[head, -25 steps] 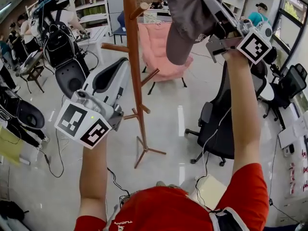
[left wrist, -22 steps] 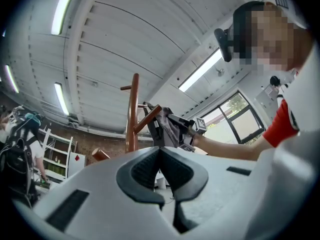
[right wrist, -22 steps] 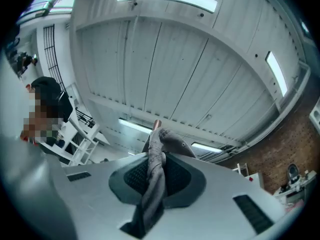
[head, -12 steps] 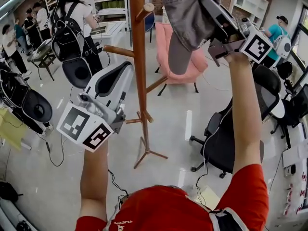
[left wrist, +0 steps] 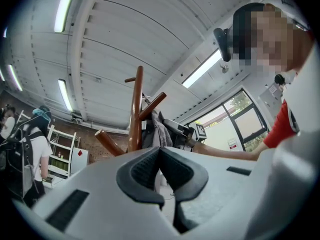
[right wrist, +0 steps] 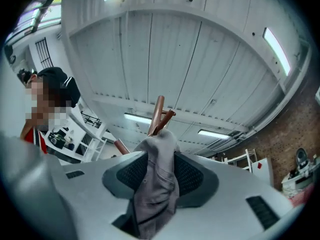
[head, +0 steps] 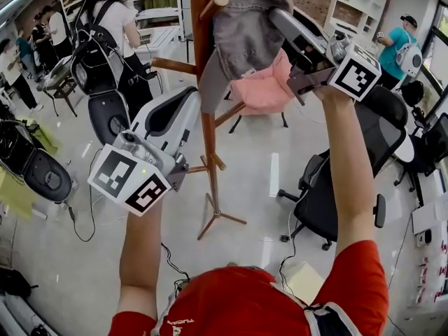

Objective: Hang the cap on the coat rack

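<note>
The grey cap (head: 245, 33) drapes over an upper peg (head: 214, 5) of the wooden coat rack (head: 207, 138), hanging beside its pole. My right gripper (head: 283, 23) is raised to the cap from the right. Its jaws are opening, and the cap's fabric (right wrist: 157, 184) still lies between the spread pads (right wrist: 192, 176). The rack's top (right wrist: 158, 111) shows just beyond the cloth. My left gripper (head: 178, 100) hangs lower, left of the pole, shut with nothing in it (left wrist: 160, 151). From the left gripper view the rack (left wrist: 135, 109) and the hanging cap (left wrist: 159, 131) stand ahead.
A pink armchair (head: 262, 89) stands behind the rack and a black office chair (head: 329, 187) to its right. A person with a black backpack (head: 105, 40) stands at the back left, another in teal (head: 402, 44) at the far right. Cables lie on the floor (head: 84, 222).
The right gripper carried the cap leftward to the rack's pole, and the cap now drapes on the upper peg. The left gripper has hardly moved.
</note>
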A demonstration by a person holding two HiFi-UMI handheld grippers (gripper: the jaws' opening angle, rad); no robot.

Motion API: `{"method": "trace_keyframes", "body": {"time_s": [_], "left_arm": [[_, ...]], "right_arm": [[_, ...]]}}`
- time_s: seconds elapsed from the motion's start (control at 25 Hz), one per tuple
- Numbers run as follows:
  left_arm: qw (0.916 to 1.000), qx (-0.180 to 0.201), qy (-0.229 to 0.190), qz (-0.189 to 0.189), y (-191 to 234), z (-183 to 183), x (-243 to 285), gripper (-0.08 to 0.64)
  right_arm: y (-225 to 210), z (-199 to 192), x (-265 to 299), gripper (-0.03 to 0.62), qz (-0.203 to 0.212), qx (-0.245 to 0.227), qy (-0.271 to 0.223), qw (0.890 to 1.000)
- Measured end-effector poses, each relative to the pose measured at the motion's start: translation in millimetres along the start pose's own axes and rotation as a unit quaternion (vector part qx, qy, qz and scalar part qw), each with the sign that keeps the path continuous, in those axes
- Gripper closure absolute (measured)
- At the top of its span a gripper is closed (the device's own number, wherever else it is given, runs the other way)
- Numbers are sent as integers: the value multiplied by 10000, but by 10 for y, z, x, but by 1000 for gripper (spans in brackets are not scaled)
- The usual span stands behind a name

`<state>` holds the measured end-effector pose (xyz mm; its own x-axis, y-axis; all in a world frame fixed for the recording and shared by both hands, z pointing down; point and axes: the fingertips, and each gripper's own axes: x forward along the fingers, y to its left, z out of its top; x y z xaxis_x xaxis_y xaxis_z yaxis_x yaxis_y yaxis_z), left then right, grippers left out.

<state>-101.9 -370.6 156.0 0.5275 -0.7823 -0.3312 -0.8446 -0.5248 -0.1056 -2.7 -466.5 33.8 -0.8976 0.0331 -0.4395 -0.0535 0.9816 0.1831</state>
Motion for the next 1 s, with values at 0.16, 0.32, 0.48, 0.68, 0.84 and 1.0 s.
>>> {"method": "trace_keyframes", "body": {"time_s": [0.16,0.32,0.48,0.68,0.84,1.0], "left_arm": [[9999,-42,-11,-163,-69,62,-6,552],[9993,-117,-82,-353,-151,156,-74,552],[9982,-146,-146,-565,-274,182,-279,552],[9955,-271,-237,-872,-378,232,-498,552],[9945,-229,-215,-998,-490,234,-686,552],[9927,-227,-183,-1172,-706,85,-1065,552]], "right_arm": [[48,96,-98,417,-438,-294,4,9986],[163,107,-255,417,-1021,-594,220,9928],[466,-2,-476,418,-1892,-1298,523,9719],[1220,-252,-440,501,-1897,-1732,833,9629],[1721,-481,-384,549,-2014,-1848,1057,9561],[2305,-805,-452,565,-2301,-1743,1084,9513]]}}
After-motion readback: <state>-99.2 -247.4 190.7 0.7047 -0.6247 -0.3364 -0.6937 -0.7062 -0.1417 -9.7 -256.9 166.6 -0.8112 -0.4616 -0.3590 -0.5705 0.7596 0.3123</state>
